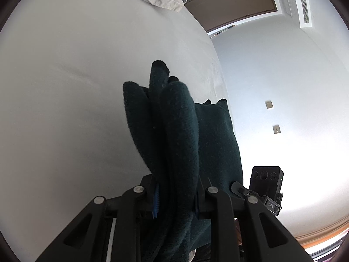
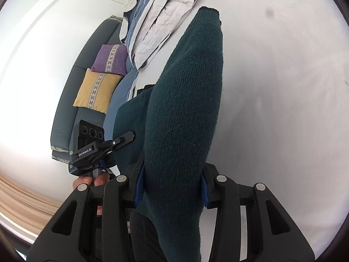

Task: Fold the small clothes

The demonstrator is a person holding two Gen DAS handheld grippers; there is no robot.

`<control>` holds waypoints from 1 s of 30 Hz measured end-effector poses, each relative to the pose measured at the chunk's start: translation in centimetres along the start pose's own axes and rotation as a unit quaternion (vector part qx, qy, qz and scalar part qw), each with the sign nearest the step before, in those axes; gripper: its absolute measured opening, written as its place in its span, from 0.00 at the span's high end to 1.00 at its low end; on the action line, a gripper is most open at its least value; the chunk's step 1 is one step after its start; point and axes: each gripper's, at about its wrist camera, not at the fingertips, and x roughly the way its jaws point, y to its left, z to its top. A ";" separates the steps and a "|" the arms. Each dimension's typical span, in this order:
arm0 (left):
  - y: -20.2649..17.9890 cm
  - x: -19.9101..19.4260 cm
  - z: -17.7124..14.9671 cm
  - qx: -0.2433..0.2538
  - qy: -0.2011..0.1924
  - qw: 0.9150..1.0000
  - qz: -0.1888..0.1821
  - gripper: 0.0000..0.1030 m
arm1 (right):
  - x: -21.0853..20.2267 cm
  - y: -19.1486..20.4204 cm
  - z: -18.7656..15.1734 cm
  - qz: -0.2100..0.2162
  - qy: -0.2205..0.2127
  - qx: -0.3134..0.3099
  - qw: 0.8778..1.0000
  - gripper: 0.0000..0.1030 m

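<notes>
left hand-held gripper (image 1: pixel 176 194): clamping bunched folds of the dark green knit garment (image 1: pixel 174 135) | right hand-held gripper (image 2: pixel 172 183): pinching the same garment's sleeve | garment: hanging lifted between both, above the white bed (image 1: pixel 65 87) | pillows (image 2: pixel 102 83): lying at the headboard

- One dark green knitted garment (image 2: pixel 185 109), bunched into several folds (image 1: pixel 174 126).
- Two hand-held grippers: the left hand-held gripper (image 1: pixel 176 196) and the right hand-held gripper (image 2: pixel 172 183), each clamped on the garment.
- One bed (image 1: pixel 65 87) with a white sheet.
- Two cushions at the far left in the right wrist view: one purple cushion (image 2: pixel 110 60) and one yellow cushion (image 2: pixel 96 90).
- One pile of pale and blue bedding (image 2: pixel 152 21).
- One brown door (image 1: pixel 231 2).
- Two wall sockets (image 1: pixel 269 104).
- One ceiling vent (image 1: pixel 302 2).
- One person's hand (image 2: pixel 91 181), partly seen.
</notes>
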 end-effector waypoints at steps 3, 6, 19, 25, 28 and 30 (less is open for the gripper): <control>-0.5 0.6 -3.2 0.006 0.006 1.000 -0.005 0.77 | -2.3 -0.5 -3.8 -0.004 -0.005 -0.003 1.000 0.64; -0.5 2.3 -5.7 0.020 0.015 1.000 0.008 0.76 | -3.6 -2.2 -7.1 -0.011 -0.003 0.012 1.000 0.64; 5.1 7.1 -9.5 -0.005 0.032 0.999 0.023 0.61 | -3.1 -10.1 -12.6 -0.010 -0.017 0.066 0.998 0.60; 2.6 4.6 -10.8 0.059 -0.018 0.995 0.079 0.51 | -4.8 -10.0 -12.4 -0.032 -0.047 0.066 0.996 0.57; 0.3 2.0 -12.2 0.119 -0.075 0.980 0.141 0.36 | -8.0 -9.1 -13.5 -0.091 -0.079 0.040 0.992 0.54; -1.7 -0.1 -13.5 0.163 -0.132 0.960 0.186 0.27 | -9.8 -7.6 -14.1 -0.147 -0.107 0.010 0.983 0.54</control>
